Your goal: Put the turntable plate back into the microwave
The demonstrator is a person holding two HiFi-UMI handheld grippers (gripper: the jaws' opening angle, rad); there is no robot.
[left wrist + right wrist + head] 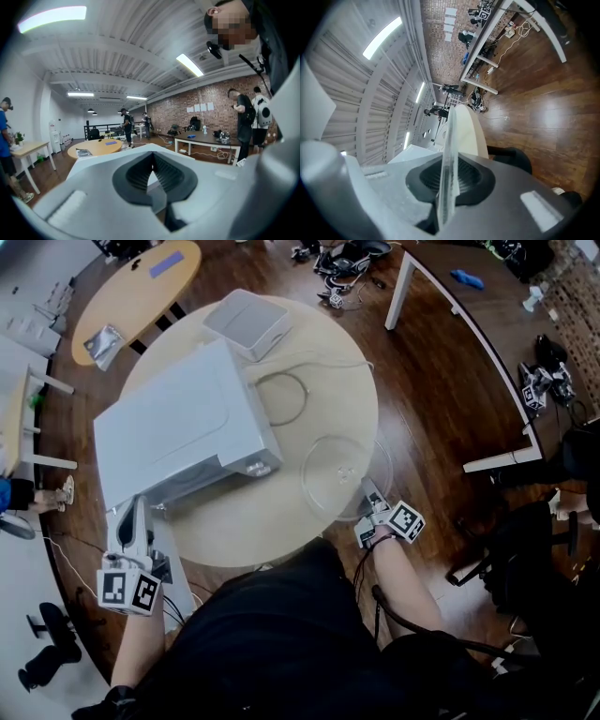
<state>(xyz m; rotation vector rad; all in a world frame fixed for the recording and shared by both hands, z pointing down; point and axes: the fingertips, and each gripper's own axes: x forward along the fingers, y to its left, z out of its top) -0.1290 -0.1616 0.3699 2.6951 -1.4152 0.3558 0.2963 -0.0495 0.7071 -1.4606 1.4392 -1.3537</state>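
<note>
Turntable plate (333, 465): a clear glass disc, hard to see against the pale round table (272, 526). It lies about flat over the table's right half.
Plate's grip: the right gripper (368, 498) clamps the near rim, and the right gripper view shows the glass edge-on.
Microwave (173, 427): a white box on the table's left half, just beside the plate. The left gripper (134, 518) is closed at its near left corner.

A round pale beige tabletop (328, 401) carries a flat light-grey square box (248, 322) at its far edge, with a thin white looped cable (306, 397) near it. Beyond stands an oval tan wooden table (131, 298) bearing 1 blue strip (167, 263) and 1 silver pouch (103, 345). A dark-topped, white-legged desk (506, 334) holds a small blue object (466, 278).
</note>
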